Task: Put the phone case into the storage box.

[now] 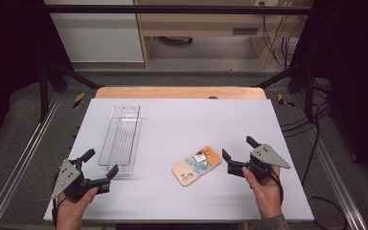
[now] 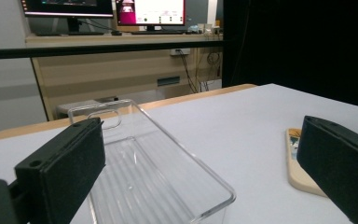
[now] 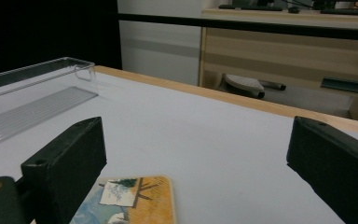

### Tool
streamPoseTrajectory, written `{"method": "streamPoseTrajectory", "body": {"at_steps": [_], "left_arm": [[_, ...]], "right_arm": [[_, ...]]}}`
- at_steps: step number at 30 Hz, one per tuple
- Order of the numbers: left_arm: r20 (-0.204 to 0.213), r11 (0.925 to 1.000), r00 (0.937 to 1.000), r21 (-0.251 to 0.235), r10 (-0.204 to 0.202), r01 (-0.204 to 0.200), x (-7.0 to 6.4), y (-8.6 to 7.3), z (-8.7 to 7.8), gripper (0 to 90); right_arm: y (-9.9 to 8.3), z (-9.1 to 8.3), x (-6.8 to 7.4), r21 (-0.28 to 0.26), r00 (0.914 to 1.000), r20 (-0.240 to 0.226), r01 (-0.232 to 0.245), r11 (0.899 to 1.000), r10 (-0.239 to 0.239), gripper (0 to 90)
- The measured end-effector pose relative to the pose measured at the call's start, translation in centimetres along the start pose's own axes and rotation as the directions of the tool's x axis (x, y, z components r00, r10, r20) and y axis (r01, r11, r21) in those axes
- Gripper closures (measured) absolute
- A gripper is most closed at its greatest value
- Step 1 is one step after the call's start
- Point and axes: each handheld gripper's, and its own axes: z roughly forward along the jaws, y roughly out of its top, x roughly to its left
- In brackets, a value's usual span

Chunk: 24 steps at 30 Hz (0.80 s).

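Note:
A phone in a cream case with a painted picture lies face down near the middle of the white table. A clear plastic tray lies lengthwise at the left. My left gripper stands open just in front of the tray's near end, jaws wide apart. My right gripper is open too, just right of the phone. The tray sits between the left jaws' line of sight, the phone's edge at right. The phone lies low between the right jaws, the tray far left.
A wooden edge runs along the table's far side. Metal rails flank the table left and right. Cables trail on the floor at the right. Beyond stand a wooden desk and monitors.

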Motion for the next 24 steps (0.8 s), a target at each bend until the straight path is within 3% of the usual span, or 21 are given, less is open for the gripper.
{"method": "streamPoseTrajectory", "body": {"at_steps": [2, 4, 12, 16, 24], "left_arm": [[0.008, 0.9999, 1.0, 0.013, 0.006, -0.006, -0.4, 0.3, 0.2, 0.9], [0.021, 0.9997, 0.9997, 0.023, 0.012, -0.013, -0.8, 0.5, 0.6, 0.7], [0.077, 0.9974, 0.9965, 0.063, 0.031, -0.036, -2.3, 1.4, 2.4, 0.7], [0.107, 0.9944, 0.9934, 0.092, 0.041, -0.051, -3.2, 1.8, 3.5, 0.7], [0.19, 0.9875, 0.981, 0.141, 0.042, -0.07, -5.8, 2.4, 5.9, 0.9]], "right_arm": [[-0.5, -0.5, -0.5, -0.008, 0.9999, 0.015, 0.003, 1.0, -0.003, 3.9], [-1.2, -0.9, -1.0, -0.022, 0.9978, 0.062, 0.027, 0.999, -0.025, 6.0], [-2.4, -2.1, -2.1, -0.022, 0.9971, 0.044, 0.063, 0.998, -0.062, 6.5], [-2.6, -2.5, -2.4, -0.041, 0.9984, 0.031, 0.049, 0.998, -0.048, 3.1], [-3.2, -3.0, -2.2, -0.066, 0.9989, 0.007, 0.046, 0.997, -0.046, 1.9]]}}
